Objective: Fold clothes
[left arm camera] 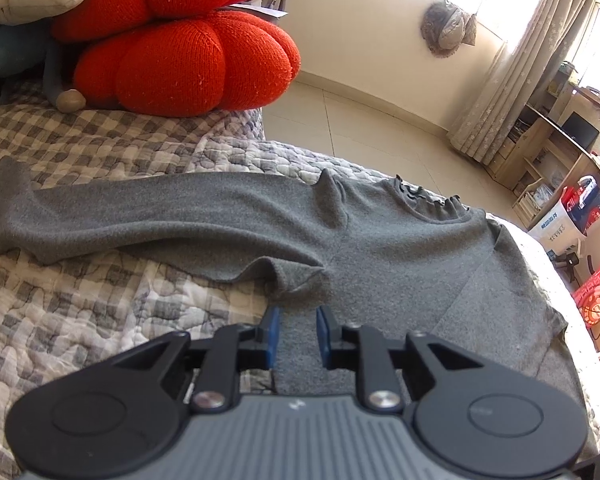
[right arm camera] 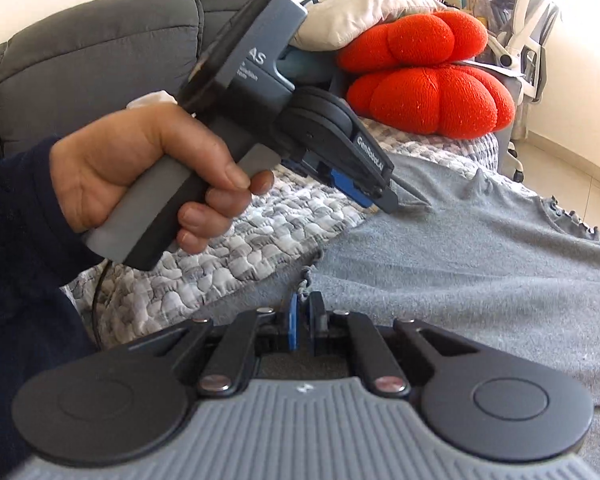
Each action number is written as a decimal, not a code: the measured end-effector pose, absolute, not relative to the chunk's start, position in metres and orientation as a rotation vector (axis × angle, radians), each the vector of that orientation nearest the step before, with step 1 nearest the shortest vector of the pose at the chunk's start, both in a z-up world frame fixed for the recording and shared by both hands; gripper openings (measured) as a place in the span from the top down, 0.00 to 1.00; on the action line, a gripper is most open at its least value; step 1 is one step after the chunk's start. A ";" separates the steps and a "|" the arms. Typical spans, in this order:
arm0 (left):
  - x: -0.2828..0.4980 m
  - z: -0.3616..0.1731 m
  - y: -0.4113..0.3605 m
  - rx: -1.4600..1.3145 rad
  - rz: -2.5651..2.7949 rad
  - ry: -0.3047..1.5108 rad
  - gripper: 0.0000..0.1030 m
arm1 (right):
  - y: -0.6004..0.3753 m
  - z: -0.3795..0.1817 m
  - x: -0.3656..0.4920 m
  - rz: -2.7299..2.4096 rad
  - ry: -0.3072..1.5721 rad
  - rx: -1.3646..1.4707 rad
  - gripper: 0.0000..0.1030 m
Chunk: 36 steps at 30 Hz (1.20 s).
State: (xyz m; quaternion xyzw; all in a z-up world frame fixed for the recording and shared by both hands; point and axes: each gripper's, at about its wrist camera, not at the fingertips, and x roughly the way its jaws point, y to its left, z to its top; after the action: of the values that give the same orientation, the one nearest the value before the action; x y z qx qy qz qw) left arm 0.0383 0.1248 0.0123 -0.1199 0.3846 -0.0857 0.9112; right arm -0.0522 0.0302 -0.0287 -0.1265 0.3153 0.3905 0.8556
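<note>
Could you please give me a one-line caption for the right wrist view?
Right gripper pinches the grey sweater's edge on the quilted bed while the left gripper hovers at its sleeve.

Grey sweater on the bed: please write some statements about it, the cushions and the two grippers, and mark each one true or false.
1. The grey sweater lies on a checked quilt. True.
2. The two knitted cushions are blue. False: they are red-orange.
3. The left gripper has its jaws apart, with no fabric pinched between them. True.
4. The right gripper has its jaws wide open. False: they are closed on an edge of the sweater.
5. The long sleeve is folded over the chest. False: it stretches out sideways over the quilt.
</note>
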 end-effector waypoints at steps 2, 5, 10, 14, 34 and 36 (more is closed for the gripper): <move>0.038 0.013 0.122 -0.226 -0.177 0.789 0.80 | 0.029 -0.034 -0.049 0.833 0.703 -0.264 0.86; 0.035 0.015 0.117 -0.192 -0.185 0.774 0.78 | 0.014 -0.019 -0.051 0.894 0.671 -0.222 0.76; 0.032 0.018 0.110 -0.161 -0.209 0.758 0.75 | -0.031 0.011 -0.041 0.854 0.586 -0.149 0.53; 0.032 0.018 0.107 -0.150 -0.211 0.759 0.74 | -0.103 0.011 -0.003 0.496 0.573 -0.129 0.53; 0.032 0.016 0.103 -0.133 -0.213 0.766 0.74 | -0.232 -0.018 0.039 0.144 0.722 0.139 0.92; 0.032 0.015 0.102 -0.129 -0.216 0.767 0.73 | -0.233 -0.026 0.041 0.137 0.748 0.136 0.92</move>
State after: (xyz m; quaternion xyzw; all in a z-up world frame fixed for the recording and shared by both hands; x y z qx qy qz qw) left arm 0.0318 0.1016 0.0154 -0.0628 0.3730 -0.1052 0.9197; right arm 0.0414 -0.2331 -0.0258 0.0662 0.3648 0.0667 0.9263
